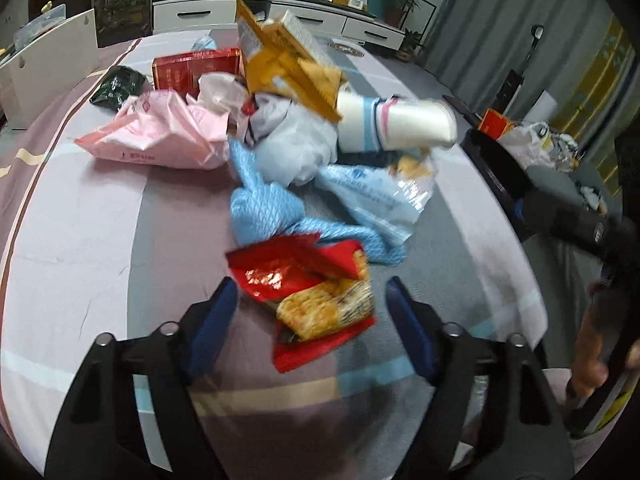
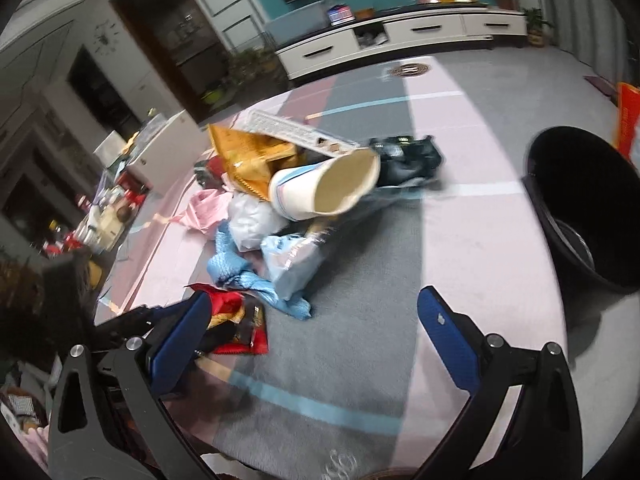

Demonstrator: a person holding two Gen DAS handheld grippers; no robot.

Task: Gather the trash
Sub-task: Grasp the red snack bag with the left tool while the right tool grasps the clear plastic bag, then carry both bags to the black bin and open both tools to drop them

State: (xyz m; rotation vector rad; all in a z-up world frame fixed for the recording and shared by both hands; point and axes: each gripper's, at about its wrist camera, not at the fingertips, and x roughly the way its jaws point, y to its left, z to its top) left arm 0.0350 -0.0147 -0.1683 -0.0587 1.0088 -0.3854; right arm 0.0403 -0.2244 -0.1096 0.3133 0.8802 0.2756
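Observation:
A heap of trash lies on a striped pink and grey cover (image 1: 100, 208). Nearest is a red and yellow snack wrapper (image 1: 316, 292), lying between the blue fingers of my left gripper (image 1: 312, 312), which is open with its pads apart from the wrapper. Behind it are a crumpled blue sheet (image 1: 264, 208), a pink bag (image 1: 160, 136), a white bag (image 1: 296, 148), a paper cup (image 1: 400, 122) on its side and a yellow carton (image 1: 280, 64). My right gripper (image 2: 316, 320) hangs open over bare cover, with the red wrapper (image 2: 236, 328) by its left finger and the cup (image 2: 328, 188) farther off.
A black bin (image 2: 580, 208) stands at the right edge of the cover; in the left wrist view it is the black bin (image 1: 500, 168) with bags behind it. A red box (image 1: 192, 70) and a dark green packet (image 1: 116, 88) lie at the far left. A white cabinet (image 2: 400, 36) lines the wall.

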